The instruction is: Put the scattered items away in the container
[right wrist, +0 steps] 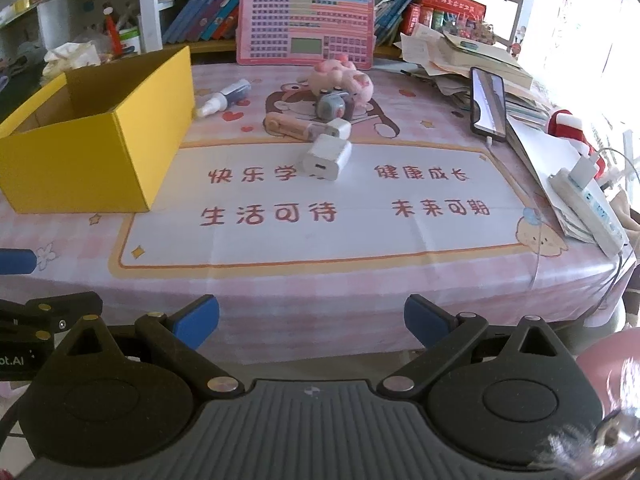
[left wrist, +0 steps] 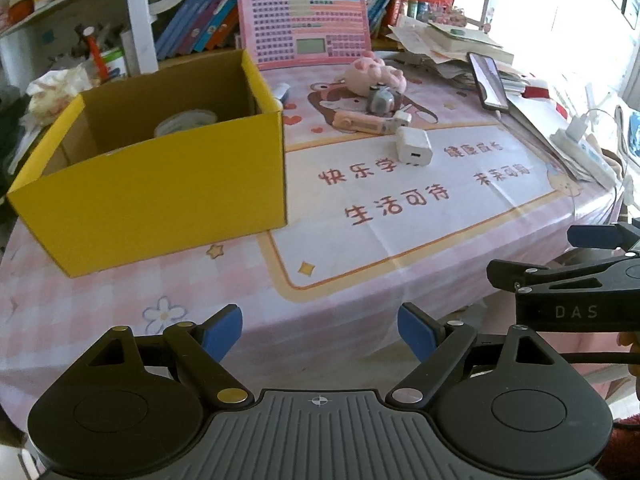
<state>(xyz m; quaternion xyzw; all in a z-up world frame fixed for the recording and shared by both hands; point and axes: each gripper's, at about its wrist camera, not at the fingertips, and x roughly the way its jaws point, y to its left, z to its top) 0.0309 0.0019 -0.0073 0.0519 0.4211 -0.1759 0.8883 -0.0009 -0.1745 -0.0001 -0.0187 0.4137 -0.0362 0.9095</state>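
Observation:
A yellow cardboard box (left wrist: pixel 160 176) (right wrist: pixel 92 148) stands open on the left of the table, with a white round thing (left wrist: pixel 186 122) inside. In a cluster mid-table lie a white charger cube (left wrist: pixel 414 146) (right wrist: pixel 327 157), a pink stick-shaped device (left wrist: pixel 360 122) (right wrist: pixel 290 126), a small grey toy camera (left wrist: pixel 382 98) (right wrist: pixel 331 106) and a pink plush (left wrist: pixel 374 72) (right wrist: pixel 344 76). A small spray bottle (right wrist: pixel 226 96) lies beside the box. My left gripper (left wrist: pixel 320 332) and right gripper (right wrist: pixel 312 320) both hover open and empty near the table's front edge, far from the items.
A pink toy laptop (right wrist: pixel 306 24) stands at the back before a shelf of books. A phone (right wrist: pixel 488 100) leans on stacked papers at the right, near a power strip (right wrist: pixel 588 204). The pink tablecloth (right wrist: pixel 320 240) has bare room in front.

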